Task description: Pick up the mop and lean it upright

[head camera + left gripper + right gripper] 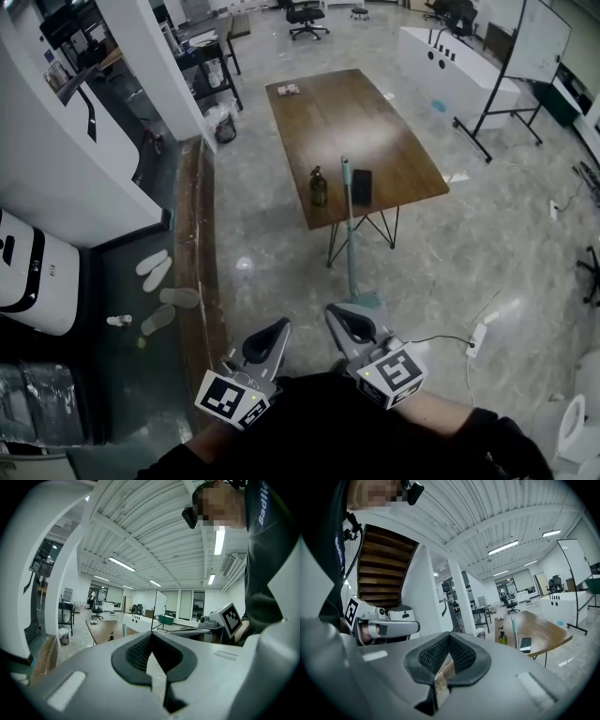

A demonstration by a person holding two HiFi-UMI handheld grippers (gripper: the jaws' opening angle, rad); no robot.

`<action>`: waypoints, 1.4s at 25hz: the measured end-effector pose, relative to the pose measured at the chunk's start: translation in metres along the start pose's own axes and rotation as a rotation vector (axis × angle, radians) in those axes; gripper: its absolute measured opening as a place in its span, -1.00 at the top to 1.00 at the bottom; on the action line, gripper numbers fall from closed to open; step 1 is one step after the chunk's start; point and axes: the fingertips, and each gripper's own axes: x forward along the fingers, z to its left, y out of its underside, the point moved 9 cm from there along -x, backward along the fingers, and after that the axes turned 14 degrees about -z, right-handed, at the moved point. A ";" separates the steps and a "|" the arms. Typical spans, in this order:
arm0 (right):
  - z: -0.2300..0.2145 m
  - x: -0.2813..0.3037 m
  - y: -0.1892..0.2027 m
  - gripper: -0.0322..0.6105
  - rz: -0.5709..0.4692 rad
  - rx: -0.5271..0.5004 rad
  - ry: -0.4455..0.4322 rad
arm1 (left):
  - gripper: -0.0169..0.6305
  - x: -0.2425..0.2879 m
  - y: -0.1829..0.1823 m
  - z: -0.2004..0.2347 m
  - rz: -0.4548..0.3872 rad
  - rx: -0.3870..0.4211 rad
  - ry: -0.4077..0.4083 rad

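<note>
Head view: mop [351, 248] leans on bench [337, 112], well ahead of right gripper [335, 313]; it and left gripper [280, 325] pressed together, empty. Handle likely light, stiff; pinch mid-shaft.

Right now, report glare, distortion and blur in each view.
Head view: sharp overall; a pale glare patch sits on the wooden table, and the glossy floor mirrors ceiling lights. Left gripper view: strong fisheye bending, black corners, the ceiling lamp blown out. Right gripper view: the same bending and dark corners; the mop handle is clear though small.
</note>
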 end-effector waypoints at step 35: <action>0.014 0.091 0.011 0.84 0.058 -0.100 0.165 | 0.89 0.017 -0.005 0.116 0.002 -0.104 0.162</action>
